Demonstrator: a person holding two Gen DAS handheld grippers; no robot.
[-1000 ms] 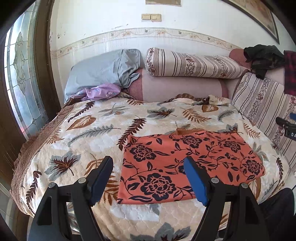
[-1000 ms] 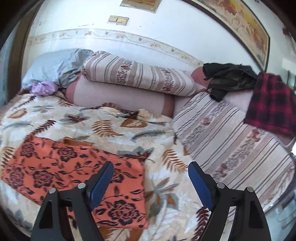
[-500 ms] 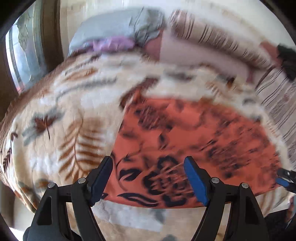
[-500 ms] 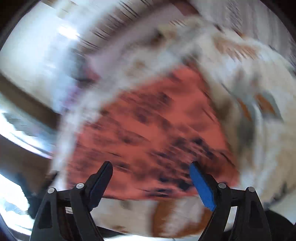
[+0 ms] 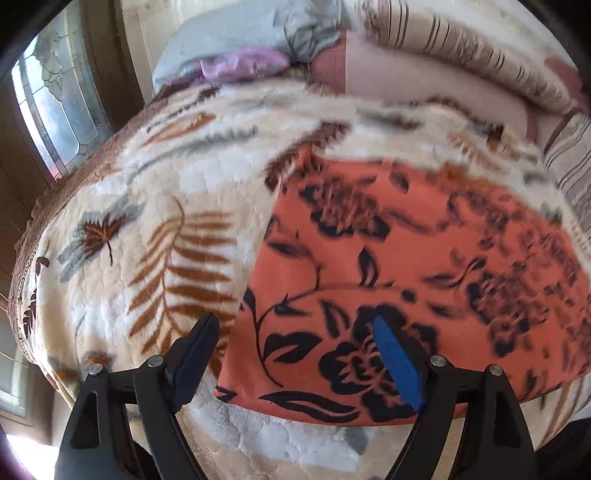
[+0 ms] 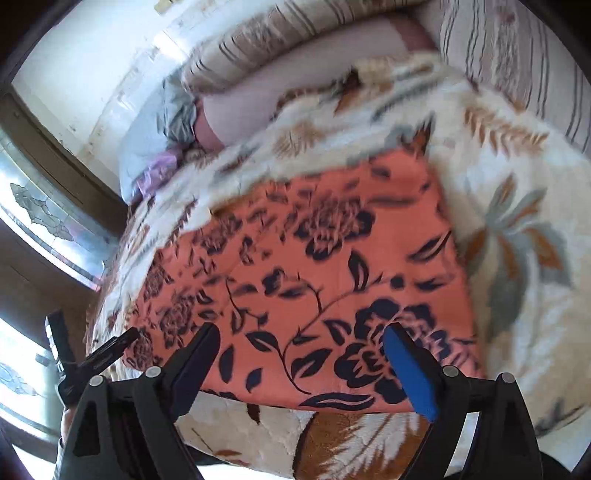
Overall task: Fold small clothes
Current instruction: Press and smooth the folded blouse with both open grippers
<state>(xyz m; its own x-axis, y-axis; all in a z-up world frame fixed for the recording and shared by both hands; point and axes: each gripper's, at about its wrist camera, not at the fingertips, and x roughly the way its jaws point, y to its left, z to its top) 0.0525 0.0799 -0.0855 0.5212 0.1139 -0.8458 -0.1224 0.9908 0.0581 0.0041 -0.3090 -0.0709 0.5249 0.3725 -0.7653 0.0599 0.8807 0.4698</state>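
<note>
An orange garment with a dark flower print point(image 5: 406, 266) lies flat on a leaf-patterned blanket point(image 5: 155, 206). My left gripper point(image 5: 295, 354) is open and empty, hovering over the garment's near left corner. My right gripper point(image 6: 299, 362) is open and empty, hovering over the garment point(image 6: 314, 258) near its near right corner. The left gripper's body point(image 6: 85, 362) shows at the left edge of the right wrist view.
Striped bolsters point(image 5: 461, 48) and a grey pillow point(image 5: 236, 33) with a purple cloth point(image 5: 243, 62) lie at the back. A striped cushion point(image 6: 517, 62) stands on the right. A stained-glass window point(image 5: 48, 96) is on the left. The bed's front edge point(image 5: 258, 443) is close below.
Both grippers have tilted down and moved close to the garment's near edge. The right gripper swung left over the garment. Both stayed open.
</note>
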